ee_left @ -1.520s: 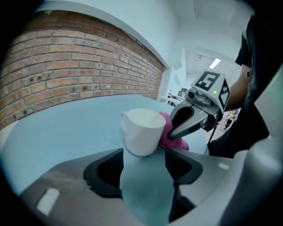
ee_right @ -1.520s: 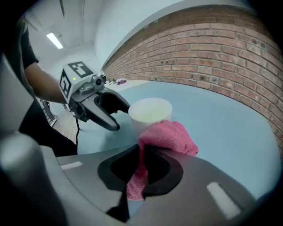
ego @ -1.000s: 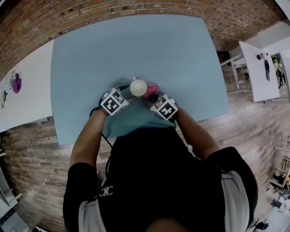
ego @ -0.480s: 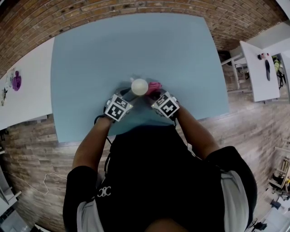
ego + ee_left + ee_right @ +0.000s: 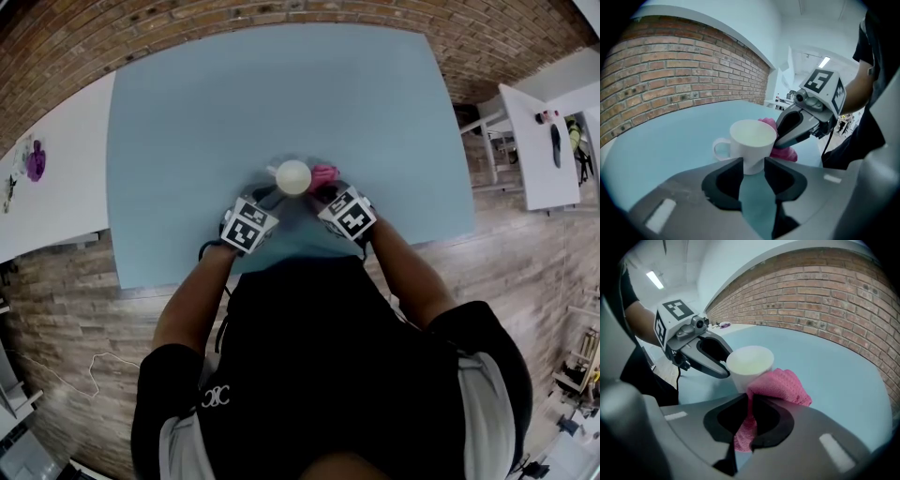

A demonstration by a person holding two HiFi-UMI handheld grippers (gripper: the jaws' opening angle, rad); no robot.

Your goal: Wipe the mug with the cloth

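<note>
This looks like a lab or workshop room. A brick wall (image 5: 684, 70) rises beyond the left gripper (image 5: 753, 163), past a blue table (image 5: 234, 112). A white side table (image 5: 534, 159) stands out to the right of the right gripper (image 5: 750, 397), and strip lights (image 5: 825, 62) hang overhead.

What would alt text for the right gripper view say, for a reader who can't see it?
The right gripper, shut on a pink cloth, holds it against a white mug on a blue table. Opposite, the left gripper, whose jaws have just been closing, has the mug between them.
</note>
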